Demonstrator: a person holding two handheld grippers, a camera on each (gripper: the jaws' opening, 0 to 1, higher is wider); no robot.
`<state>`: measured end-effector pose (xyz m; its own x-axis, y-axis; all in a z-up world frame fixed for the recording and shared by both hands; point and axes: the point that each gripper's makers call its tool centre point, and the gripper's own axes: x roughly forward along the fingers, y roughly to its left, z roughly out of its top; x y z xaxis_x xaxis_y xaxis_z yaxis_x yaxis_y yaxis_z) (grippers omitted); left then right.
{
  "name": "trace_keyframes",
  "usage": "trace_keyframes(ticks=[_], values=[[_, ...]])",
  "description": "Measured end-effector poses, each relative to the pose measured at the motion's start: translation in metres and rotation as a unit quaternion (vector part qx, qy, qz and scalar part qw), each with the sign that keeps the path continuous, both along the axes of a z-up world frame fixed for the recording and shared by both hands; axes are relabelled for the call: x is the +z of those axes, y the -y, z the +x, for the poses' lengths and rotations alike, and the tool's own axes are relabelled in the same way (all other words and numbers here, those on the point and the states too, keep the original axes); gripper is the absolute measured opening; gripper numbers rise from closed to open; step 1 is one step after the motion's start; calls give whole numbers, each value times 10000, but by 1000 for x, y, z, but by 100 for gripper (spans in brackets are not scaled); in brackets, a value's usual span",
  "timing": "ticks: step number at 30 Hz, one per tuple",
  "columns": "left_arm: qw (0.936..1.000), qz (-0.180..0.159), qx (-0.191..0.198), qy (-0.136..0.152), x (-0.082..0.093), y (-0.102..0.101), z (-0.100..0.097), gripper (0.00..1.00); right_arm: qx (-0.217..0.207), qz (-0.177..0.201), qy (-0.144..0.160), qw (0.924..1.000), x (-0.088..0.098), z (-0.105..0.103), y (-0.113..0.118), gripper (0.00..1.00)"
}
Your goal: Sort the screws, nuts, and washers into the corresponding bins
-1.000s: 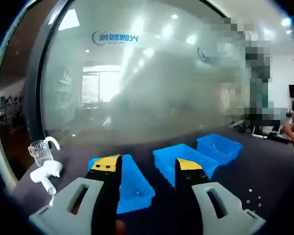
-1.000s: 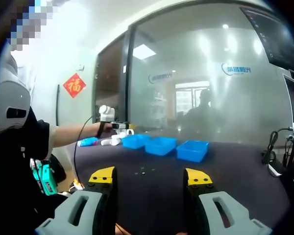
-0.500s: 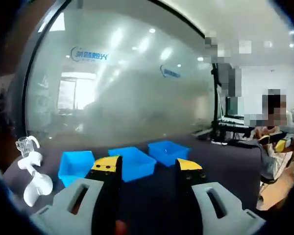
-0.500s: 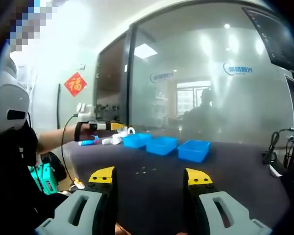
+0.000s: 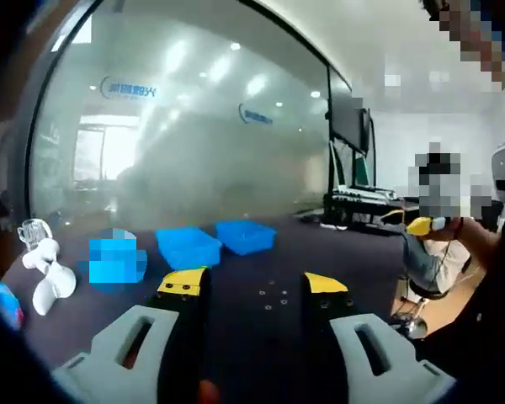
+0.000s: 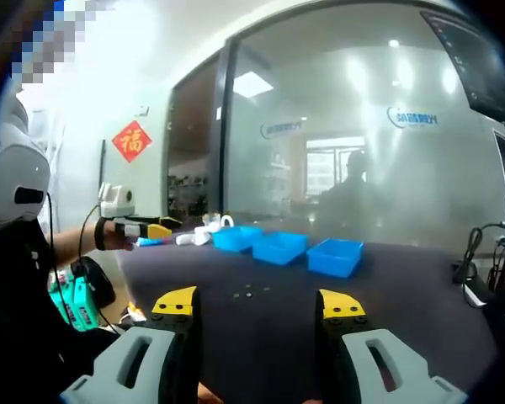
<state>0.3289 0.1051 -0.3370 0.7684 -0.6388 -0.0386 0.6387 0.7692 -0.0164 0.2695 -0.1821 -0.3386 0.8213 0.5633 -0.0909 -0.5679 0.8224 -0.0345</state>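
The little metal parts [image 6: 247,292] lie in a small bunch on the dark surface [image 6: 387,303]. In the right gripper view they sit at about 12 o'clock from the right tool [image 6: 259,308], between its 2 yellow tips and farther out. In the left gripper view the same parts [image 5: 273,296] lie just past the left tool [image 5: 254,286]. They are too small to tell which are screws, nuts or washers.

The 3 blue bins [image 6: 278,247] stand in a row behind the parts, at about 12 o'clock. In the left gripper view 2 of the bins [image 5: 215,242] show at about 11 o'clock.

Both tools are spread wide and hold nothing. The left tool [image 6: 139,227] also shows at 9 o'clock in the right gripper view, held up in the air at the edge of the surface.

I think the job has not begun, so the first step is to pick up 1 part. To do it well, bring 1 tool low over the bunch and go slowly. Pick just 1 part at the edge of the bunch, put 1 tip on each side, and squeeze gently so it does not flip away. Look at its shape before choosing a bin.
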Motion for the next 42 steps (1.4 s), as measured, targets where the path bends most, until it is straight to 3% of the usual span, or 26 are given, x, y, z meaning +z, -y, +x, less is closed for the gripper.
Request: trace_keyframes(ticks=[2,6,14,26,31,42], values=[[10000,33,-67,-44,-2,-1,-4,42,-5,-22,-3,10000,0,1,0,50],[9971,77,-721,-226,-7,13,-21,42,5,-54,-24,10000,-1,1,1,50],[9951,349,-866,-311,-12,26,-16,42,34,-134,-75,9999,-6,-1,0,50],[9908,669,-1149,-260,-4,56,-9,42,115,-389,-193,9990,-14,-8,6,50],[9868,954,-1279,-266,-3,68,-2,42,135,-493,-234,9984,-18,-9,9,50],[9760,1340,-1526,-781,-17,94,24,42,217,-744,-287,9966,-25,-12,11,50]])
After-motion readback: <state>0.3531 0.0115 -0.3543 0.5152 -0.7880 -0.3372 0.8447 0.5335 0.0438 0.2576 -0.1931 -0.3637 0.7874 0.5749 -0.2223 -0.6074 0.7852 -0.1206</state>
